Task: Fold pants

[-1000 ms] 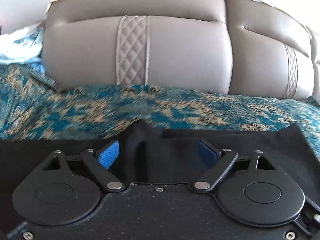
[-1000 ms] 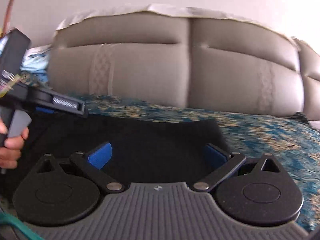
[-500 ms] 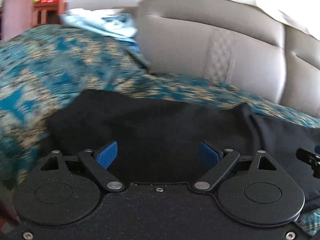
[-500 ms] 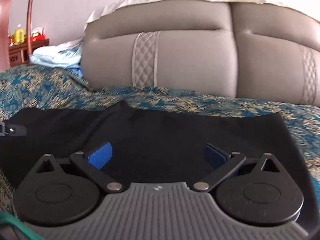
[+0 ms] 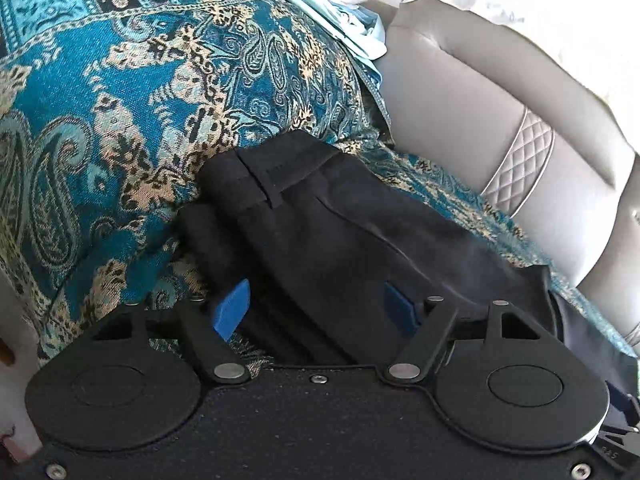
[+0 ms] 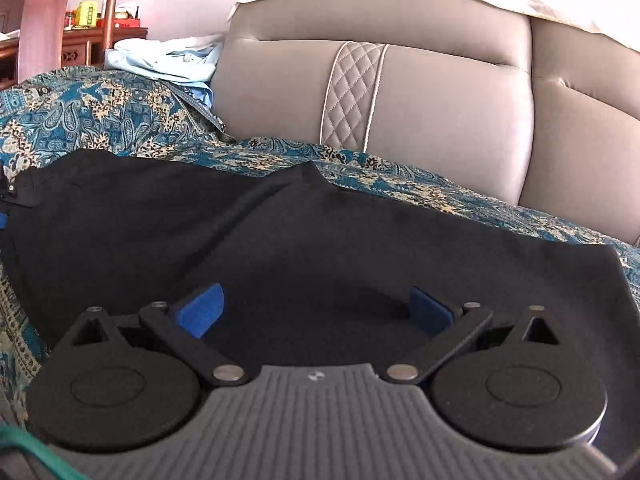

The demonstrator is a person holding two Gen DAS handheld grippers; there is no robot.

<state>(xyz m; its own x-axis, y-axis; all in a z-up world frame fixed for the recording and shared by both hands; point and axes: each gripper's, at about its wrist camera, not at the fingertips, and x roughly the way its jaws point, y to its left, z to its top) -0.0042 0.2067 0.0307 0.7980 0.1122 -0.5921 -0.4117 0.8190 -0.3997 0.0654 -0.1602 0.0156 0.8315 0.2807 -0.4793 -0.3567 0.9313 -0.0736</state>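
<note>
Black pants (image 5: 340,216) lie flat on the bedspread, the waistband end with a belt loop toward the upper left in the left wrist view. My left gripper (image 5: 316,312) sits tilted over that end. Its jaws are closing, with folded layers of the pants between the blue pads (image 5: 232,310), which do not visibly press on the cloth. In the right wrist view the pants (image 6: 280,240) spread wide across the bed. My right gripper (image 6: 316,312) hovers low over their near edge, open, with only flat cloth below it.
A teal paisley bedspread (image 5: 120,100) covers the bed. The padded grey headboard (image 6: 440,100) rises close behind the pants. Light blue clothes (image 6: 168,60) are piled at the bed's far left corner, with wooden furniture (image 6: 44,20) beyond.
The left gripper has swung along the pants to their waistband end and rolled over, and its pads stand closer together. The right gripper has edged a little lower over the pants.
</note>
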